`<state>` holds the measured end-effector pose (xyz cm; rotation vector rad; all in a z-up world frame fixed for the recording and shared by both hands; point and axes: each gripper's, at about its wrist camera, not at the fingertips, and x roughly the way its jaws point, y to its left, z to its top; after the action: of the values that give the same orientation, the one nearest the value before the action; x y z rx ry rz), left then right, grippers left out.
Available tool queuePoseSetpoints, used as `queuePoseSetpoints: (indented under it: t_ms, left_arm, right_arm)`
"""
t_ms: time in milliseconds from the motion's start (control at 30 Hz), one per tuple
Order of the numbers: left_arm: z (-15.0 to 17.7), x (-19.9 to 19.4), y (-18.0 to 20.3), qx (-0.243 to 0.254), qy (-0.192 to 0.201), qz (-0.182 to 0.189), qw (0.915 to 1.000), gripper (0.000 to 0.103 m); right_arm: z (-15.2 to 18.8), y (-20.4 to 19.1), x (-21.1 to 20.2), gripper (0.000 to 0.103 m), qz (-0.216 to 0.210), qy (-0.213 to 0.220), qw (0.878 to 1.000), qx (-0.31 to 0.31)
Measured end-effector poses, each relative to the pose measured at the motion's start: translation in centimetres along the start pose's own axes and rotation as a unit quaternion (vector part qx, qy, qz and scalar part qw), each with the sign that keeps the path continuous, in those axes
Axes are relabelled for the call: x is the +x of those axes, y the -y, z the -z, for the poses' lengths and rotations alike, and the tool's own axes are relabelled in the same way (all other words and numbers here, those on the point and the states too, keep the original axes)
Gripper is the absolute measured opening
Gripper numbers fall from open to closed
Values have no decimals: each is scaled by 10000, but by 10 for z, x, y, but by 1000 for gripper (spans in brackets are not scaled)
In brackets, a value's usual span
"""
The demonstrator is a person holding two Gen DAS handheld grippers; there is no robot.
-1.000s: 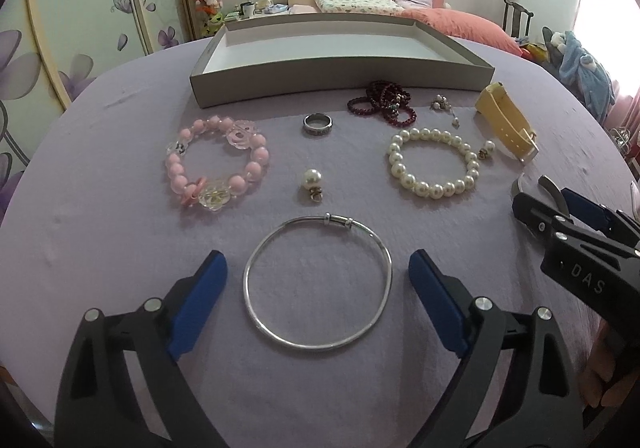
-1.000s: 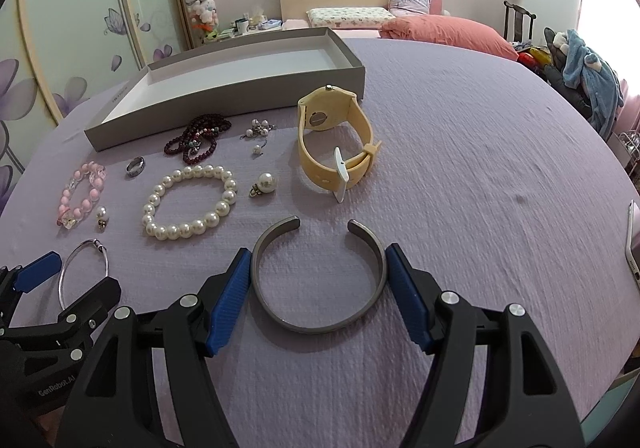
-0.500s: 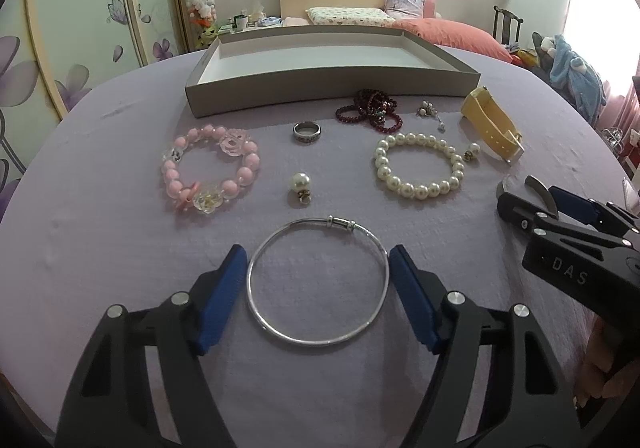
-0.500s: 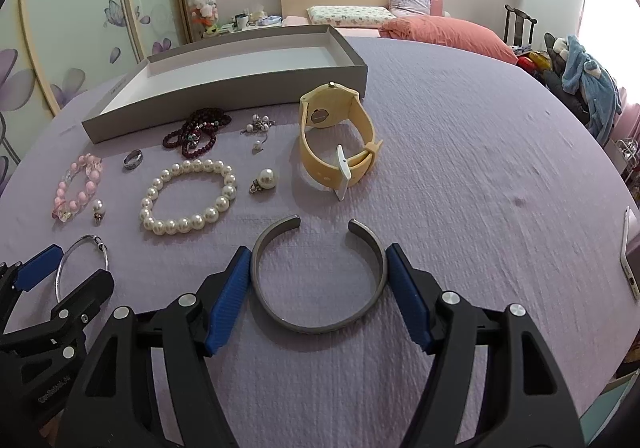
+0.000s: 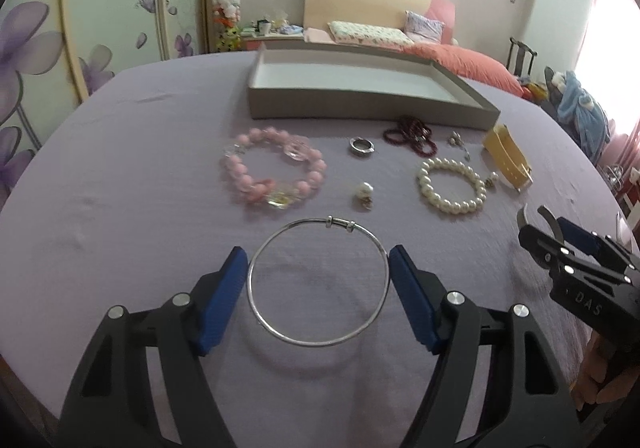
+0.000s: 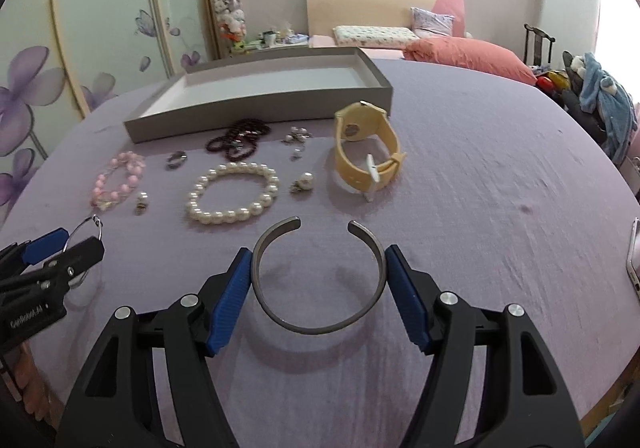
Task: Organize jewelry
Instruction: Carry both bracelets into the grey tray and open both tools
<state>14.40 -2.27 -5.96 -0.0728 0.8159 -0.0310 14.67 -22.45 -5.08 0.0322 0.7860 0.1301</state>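
My left gripper (image 5: 317, 260) is shut on a thin silver bangle (image 5: 340, 224), both blue pads pressing its sides; a shadow on the cloth below shows it raised a little. My right gripper (image 6: 317, 252) is shut on a grey open cuff (image 6: 316, 330), whose gap points away from me. Each gripper also shows at the edge of the other's view: the right gripper (image 5: 560, 248) and the left gripper (image 6: 52, 248). The grey tray (image 5: 360, 104) stands empty at the back of the purple cloth.
Between grippers and tray lie a pink bead bracelet (image 5: 248, 180), a ring (image 5: 361, 147), dark red beads (image 5: 410, 134), a pearl bracelet (image 5: 448, 206), pearl earrings (image 5: 365, 192) and a yellow watch (image 6: 384, 136). A phone (image 6: 634, 256) lies at the right edge.
The left jaws closed from wide apart onto the silver bangle and lifted it slightly off the cloth. The right gripper kept its grip on the grey cuff and barely moved.
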Motion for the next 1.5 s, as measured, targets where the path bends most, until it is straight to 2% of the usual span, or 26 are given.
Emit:
queuePoseSetpoints:
  t_ms: [367, 567, 767, 900, 1033, 1100, 1267, 1367, 1500]
  left_arm:
    - [-1, -16, -10, -106, 149, -9, 9998, 71]
    - [-18, -29, -13, -66, 596, 89, 9982, 71]
    - [-59, -35, -15, 114, 1053, 62, 9944, 71]
    - [-99, -25, -17, 160, 1219, 151, 9923, 71]
    - [-138, -8, -12, 347, 1558, 3, 9872, 71]
    - [-159, 7, -10, 351, 1572, 39, 9869, 71]
    - [-204, 57, -2, 363, 1328, 209, 9903, 71]
    - [-222, 86, 4, 495, 1166, 190, 9918, 71]
    - [-242, 135, 8, 525, 691, 73, 9962, 71]
  right_arm:
    - [-2, -7, -8, 67, -73, 119, 9999, -27]
    - [-29, 2, -26, 67, 12, 730, 9973, 33]
    - [-71, 4, -28, 67, 64, 1170, 9931, -56]
    - [-109, 2, -15, 67, 40, 1336, 9910, -112]
    - [-148, -1, 8, 67, -6, 1427, 9897, -150]
    - [-171, 0, 29, 67, -115, 1334, 9910, -98]
    - [-212, 10, 84, 67, -179, 931, 9955, -55]
    - [-230, 15, 124, 67, -368, 408, 9985, 69]
    - [-240, 19, 172, 67, -486, -252, 9982, 252]
